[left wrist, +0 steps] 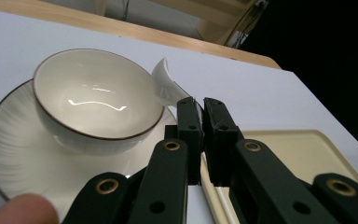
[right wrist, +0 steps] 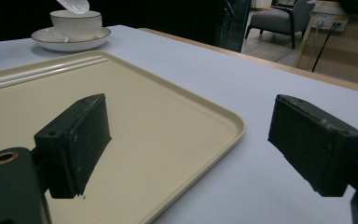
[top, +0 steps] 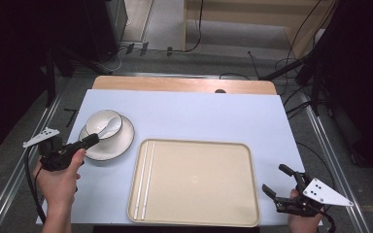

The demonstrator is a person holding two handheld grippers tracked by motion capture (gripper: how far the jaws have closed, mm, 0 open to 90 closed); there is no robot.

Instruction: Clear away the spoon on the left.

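A white bowl [top: 103, 124] with a thin brown rim stands on a white plate [top: 121, 145] at the table's left. A white spoon [top: 110, 125] rests in the bowl. In the left gripper view the spoon [left wrist: 167, 83] sticks out over the bowl's [left wrist: 93, 100] right rim, close behind my jaw tips; whether it touches them I cannot tell. My left gripper [top: 94, 140] [left wrist: 200, 105] is shut, with nothing seen between its jaws, over the plate's near edge. My right gripper [top: 275, 178] [right wrist: 191, 135] stands open just off the tray's right corner.
A beige tray [top: 209, 194] [right wrist: 177, 121] lies at the front middle, with two white chopsticks [top: 143, 179] [right wrist: 42, 70] along its left side. A pale blue mat [top: 199, 116] covers the wooden table. Cables and dark stands lie on the floor beyond.
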